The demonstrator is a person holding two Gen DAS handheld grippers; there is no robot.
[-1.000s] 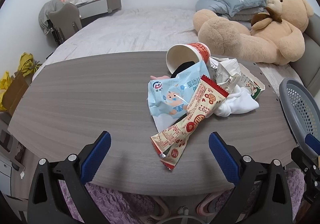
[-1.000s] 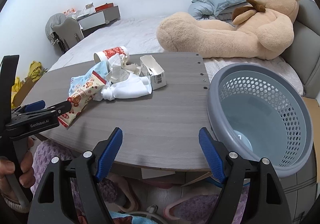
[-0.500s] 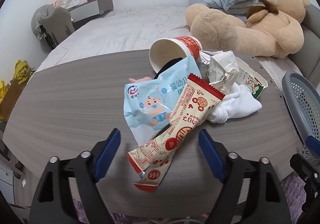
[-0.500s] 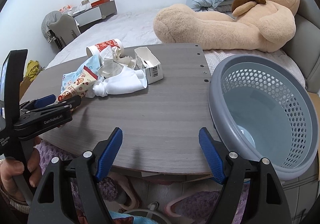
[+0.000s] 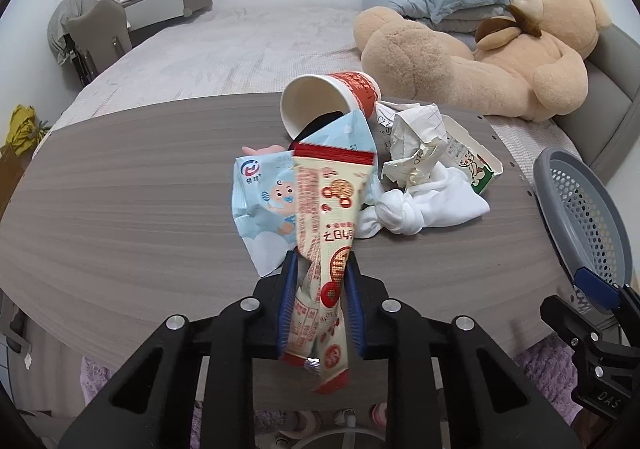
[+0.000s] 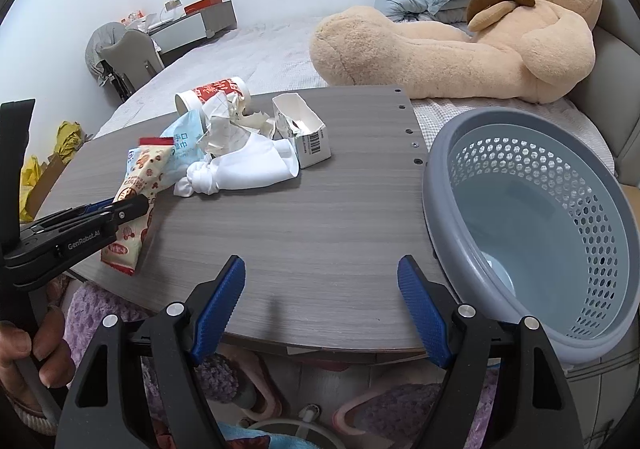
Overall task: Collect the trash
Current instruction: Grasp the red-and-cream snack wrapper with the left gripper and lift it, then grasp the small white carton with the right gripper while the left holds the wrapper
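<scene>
Over table edge: left gripper pinching snack wrapper.

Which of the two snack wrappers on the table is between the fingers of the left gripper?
The cream wrapper with red print is the one: the left gripper is shut on its lower part. The light blue wrapper with a baby picture lies beside it, not gripped.

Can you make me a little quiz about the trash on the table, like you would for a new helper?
1. True or false: the basket already holds trash.
2. What do the left gripper's jaws pinch? A) cup B) wrapper C) sock
3. Which way does the cup sit?

Key:
1. False, it is empty.
2. B, the wrapper; the jaws have just been closing on it.
3. Tipped on its side.
</scene>
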